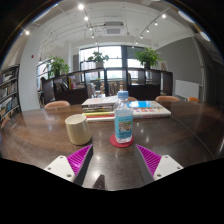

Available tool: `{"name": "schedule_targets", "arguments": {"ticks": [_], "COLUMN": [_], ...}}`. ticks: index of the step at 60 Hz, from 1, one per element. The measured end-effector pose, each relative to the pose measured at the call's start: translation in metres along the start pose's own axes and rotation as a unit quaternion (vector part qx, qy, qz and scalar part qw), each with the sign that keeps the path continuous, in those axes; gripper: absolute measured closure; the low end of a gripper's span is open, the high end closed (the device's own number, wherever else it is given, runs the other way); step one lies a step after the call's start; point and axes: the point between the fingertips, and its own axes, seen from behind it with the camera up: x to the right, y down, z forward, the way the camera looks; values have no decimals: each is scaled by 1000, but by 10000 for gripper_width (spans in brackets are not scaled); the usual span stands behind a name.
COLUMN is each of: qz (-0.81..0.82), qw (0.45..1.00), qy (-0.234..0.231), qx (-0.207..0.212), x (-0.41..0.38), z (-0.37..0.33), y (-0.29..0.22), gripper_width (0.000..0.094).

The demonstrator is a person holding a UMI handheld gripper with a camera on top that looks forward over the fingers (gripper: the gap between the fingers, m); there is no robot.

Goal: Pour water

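Observation:
A clear water bottle (123, 117) with a blue label and a red cap stands upright on a red coaster (121, 142) on the dark wooden table (40, 135). A pale yellow-green cup (77, 128) stands to its left. My gripper (114, 158) is open, its magenta pads (80, 157) spread wide apart. The bottle stands just ahead of the fingers, a little right of midway between them. The cup is ahead of the left finger. Nothing is between the pads.
A stack of books and papers (120, 105) lies on the table beyond the bottle. Chairs (57, 104) ring the far side. Bookshelves (8, 95) stand at the left, and potted plants (97, 58) and windows fill the back.

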Motion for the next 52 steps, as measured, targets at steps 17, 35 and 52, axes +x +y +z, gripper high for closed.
{"name": "schedule_targets", "arguments": {"ticks": [17, 35, 52], "qz": [-9, -11, -10], "qw": [999, 999, 998], "qy": [-18, 2, 4], "qx": [24, 52, 60], "x": [-20, -1, 5], "z": [-82, -126, -146], "y": [-28, -65, -72], "gripper_width": [72, 73, 75]}}
